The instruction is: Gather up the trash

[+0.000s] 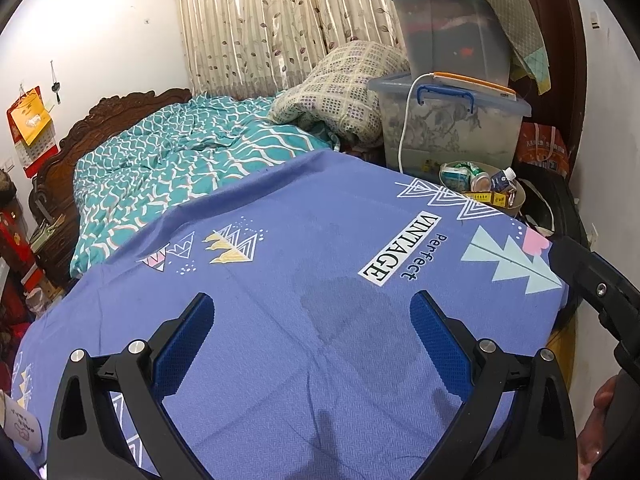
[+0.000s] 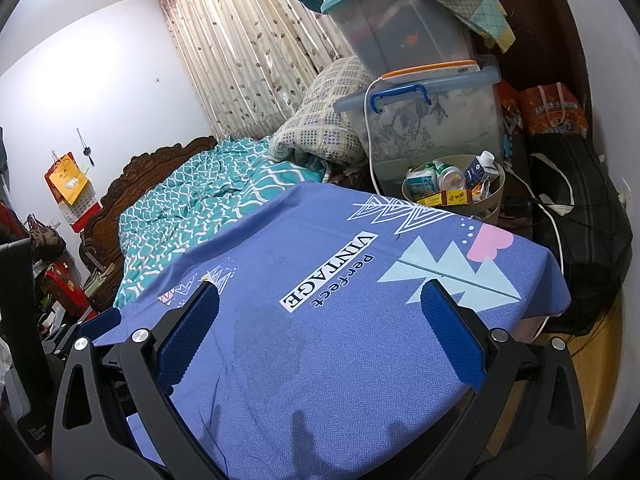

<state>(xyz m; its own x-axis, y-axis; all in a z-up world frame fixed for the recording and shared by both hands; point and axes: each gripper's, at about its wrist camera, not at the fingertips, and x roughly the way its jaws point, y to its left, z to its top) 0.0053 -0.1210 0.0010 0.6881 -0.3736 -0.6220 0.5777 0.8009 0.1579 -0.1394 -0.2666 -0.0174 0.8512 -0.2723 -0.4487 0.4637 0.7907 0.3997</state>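
Note:
A beige trash bin (image 2: pixel 494 204) stands behind the far right corner of the blue-cloth table (image 2: pixel 320 280). It holds several pieces of trash: a can (image 2: pixel 452 178), a blue-white carton (image 2: pixel 478 168), yellow boxes (image 2: pixel 444 199) and wrappers. The bin also shows in the left wrist view (image 1: pixel 518 200). My left gripper (image 1: pixel 312 312) is open and empty above the table (image 1: pixel 280 280). My right gripper (image 2: pixel 320 300) is open and empty above the table too. Part of the right gripper shows at the right edge of the left wrist view (image 1: pixel 600 292).
Two stacked clear storage boxes (image 2: pixel 424 120) with a white cable (image 2: pixel 370 140) stand behind the bin. A black bag (image 2: pixel 580 240) lies on the floor at right. A bed with a teal quilt (image 1: pixel 180 160) and a folded blanket (image 1: pixel 340 92) lies beyond the table.

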